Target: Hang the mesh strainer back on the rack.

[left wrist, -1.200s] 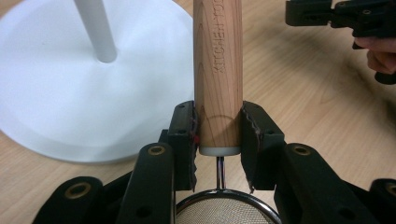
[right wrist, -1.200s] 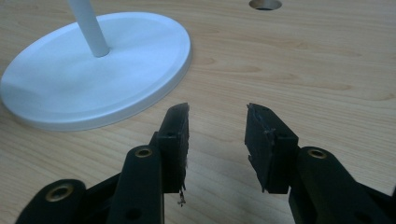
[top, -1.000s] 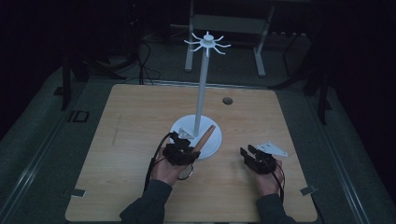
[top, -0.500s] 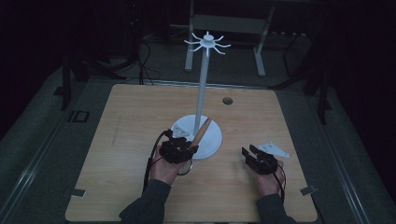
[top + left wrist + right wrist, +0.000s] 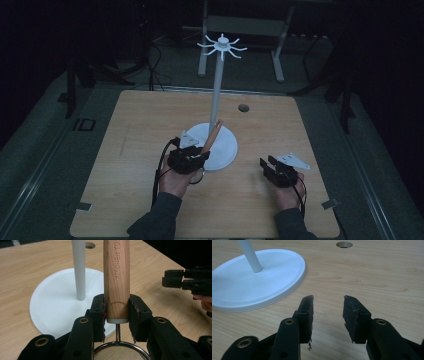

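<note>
A white stand with a round base (image 5: pixel 226 145) and a tall pole (image 5: pixel 216 95) topped by radiating hooks (image 5: pixel 222 46) sits mid-table. My left gripper (image 5: pixel 192 156) is shut on the wooden handle (image 5: pixel 116 280) of a small mesh strainer; the handle (image 5: pixel 213 135) slants up over the base, and the strainer's wire ring and mesh (image 5: pixel 121 352) hang below the jaws. The pole (image 5: pixel 79 267) rises just left of the handle in the left gripper view. My right gripper (image 5: pixel 270 165) rests open and empty on the table to the right of the base (image 5: pixel 254 277), seen as (image 5: pixel 328 307).
A round hole (image 5: pixel 243 107) pierces the wooden tabletop (image 5: pixel 140 130) behind the stand. Dark floor, cables and a metal frame (image 5: pixel 240 30) lie beyond the far edge. The right gripper (image 5: pixel 187 281) appears off to the right in the left gripper view.
The left gripper with the strainer has shifted slightly back and left from the stand's base. The right gripper has stayed in place.
</note>
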Tool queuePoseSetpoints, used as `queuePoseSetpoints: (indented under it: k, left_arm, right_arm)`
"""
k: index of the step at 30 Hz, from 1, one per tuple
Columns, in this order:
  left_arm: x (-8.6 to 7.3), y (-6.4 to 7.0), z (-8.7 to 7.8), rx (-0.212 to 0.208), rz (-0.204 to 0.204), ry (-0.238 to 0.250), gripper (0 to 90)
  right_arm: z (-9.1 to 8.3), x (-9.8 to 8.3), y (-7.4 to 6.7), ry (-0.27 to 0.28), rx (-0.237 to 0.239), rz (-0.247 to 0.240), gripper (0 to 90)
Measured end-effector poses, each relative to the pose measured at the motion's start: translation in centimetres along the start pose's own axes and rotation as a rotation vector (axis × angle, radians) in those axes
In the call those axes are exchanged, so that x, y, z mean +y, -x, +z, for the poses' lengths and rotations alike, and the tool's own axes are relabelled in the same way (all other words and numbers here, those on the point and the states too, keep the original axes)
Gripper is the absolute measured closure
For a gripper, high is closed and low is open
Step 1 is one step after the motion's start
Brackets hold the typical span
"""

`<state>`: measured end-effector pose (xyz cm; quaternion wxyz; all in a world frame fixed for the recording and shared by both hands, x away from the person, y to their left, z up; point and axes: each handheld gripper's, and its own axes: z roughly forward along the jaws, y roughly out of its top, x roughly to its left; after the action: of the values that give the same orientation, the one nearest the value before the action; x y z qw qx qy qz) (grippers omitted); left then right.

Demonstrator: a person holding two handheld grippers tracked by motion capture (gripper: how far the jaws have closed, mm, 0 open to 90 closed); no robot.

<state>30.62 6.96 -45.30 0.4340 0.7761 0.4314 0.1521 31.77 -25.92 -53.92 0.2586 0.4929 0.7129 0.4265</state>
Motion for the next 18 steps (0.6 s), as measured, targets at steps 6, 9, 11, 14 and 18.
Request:
queuePoseSetpoints:
  k: [6, 9, 11, 14, 18]
  left_arm:
    - [0.13, -0.05, -0.45, 0.007, -0.002, 0.042, 68.5]
    - [0.21, -0.02, -0.66, 0.008, 0.000, 0.061, 68.5]
    - [0.26, -0.03, -0.71, 0.002, 0.002, 0.063, 68.5]
    - [0.36, 0.06, -0.84, -0.006, 0.006, 0.074, 68.5]
    - [0.44, 0.07, -1.03, -0.003, 0.006, 0.094, 68.5]
  right_arm:
    - [-0.04, -0.03, 0.14, -0.001, -0.005, 0.004, 59.8]
    - [-0.03, -0.05, 0.20, -0.001, -0.007, 0.004, 59.8]
    - [-0.03, -0.05, 0.20, 0.000, -0.007, 0.004, 59.8]
    - [-0.04, -0.08, 0.22, -0.001, -0.009, 0.002, 59.8]
    - [-0.06, -0.09, 0.31, 0.000, -0.011, 0.007, 59.8]
